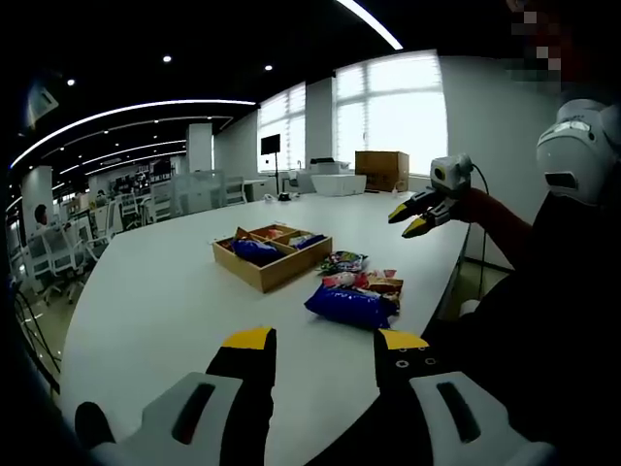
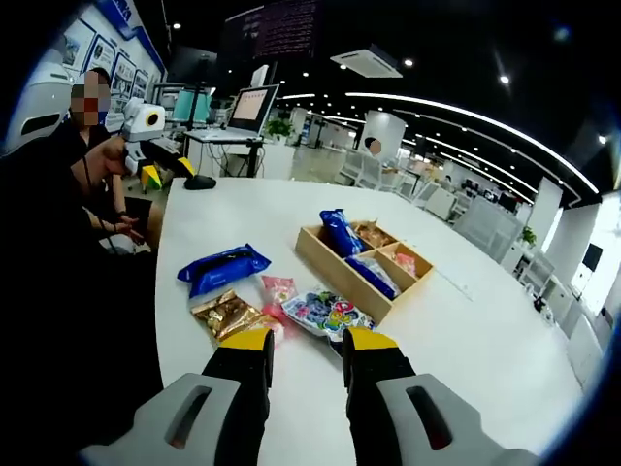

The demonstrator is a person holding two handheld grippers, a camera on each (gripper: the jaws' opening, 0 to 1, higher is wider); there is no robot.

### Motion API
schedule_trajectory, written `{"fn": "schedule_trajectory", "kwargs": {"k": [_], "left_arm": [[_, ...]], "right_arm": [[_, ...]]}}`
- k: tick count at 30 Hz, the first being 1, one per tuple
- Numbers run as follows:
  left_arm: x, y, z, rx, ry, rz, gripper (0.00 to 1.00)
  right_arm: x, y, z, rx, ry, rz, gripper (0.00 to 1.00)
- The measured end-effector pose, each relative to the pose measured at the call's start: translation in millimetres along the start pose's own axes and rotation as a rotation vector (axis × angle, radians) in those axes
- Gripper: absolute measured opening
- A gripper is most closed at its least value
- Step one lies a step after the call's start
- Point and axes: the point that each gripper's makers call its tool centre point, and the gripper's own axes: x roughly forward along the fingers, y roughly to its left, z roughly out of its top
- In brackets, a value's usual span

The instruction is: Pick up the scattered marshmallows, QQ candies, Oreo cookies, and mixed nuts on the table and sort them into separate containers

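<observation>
No packet label is legible; left tool (image 1: 317,342) and right tool (image 2: 307,342) stand apart, empty.

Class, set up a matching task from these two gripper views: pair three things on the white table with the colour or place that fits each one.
Things:
1. Oreo packet
2. wooden tray
3. nut packet

Descriptions:
A. gold-brown, lying just ahead of the right gripper
B. blue, lying loose on the table outside the tray
C. split into compartments that already hold some packets

Pairs: 1-B, 2-C, 3-A
</observation>
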Motion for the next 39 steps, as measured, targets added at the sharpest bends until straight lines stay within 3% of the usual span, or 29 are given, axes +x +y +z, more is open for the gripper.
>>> {"fn": "schedule_trajectory", "kwargs": {"k": [12,24,39], "left_arm": [[2,-1.0,-3.8,-0.01,0.015,-0.01,0.45],[0,0.6,-9.5,-0.026,0.02,-0.013,0.44],[-2,-0.7,-11.8,-0.038,0.017,-0.016,0.43]], "right_arm": [[22,-2,-1.1,-0.136,0.045,0.022,0.25],[46,-7,-17.4,-0.265,0.129,0.024,0.24],[68,0,-18.9,-0.368,0.146,0.054,0.23]]}}
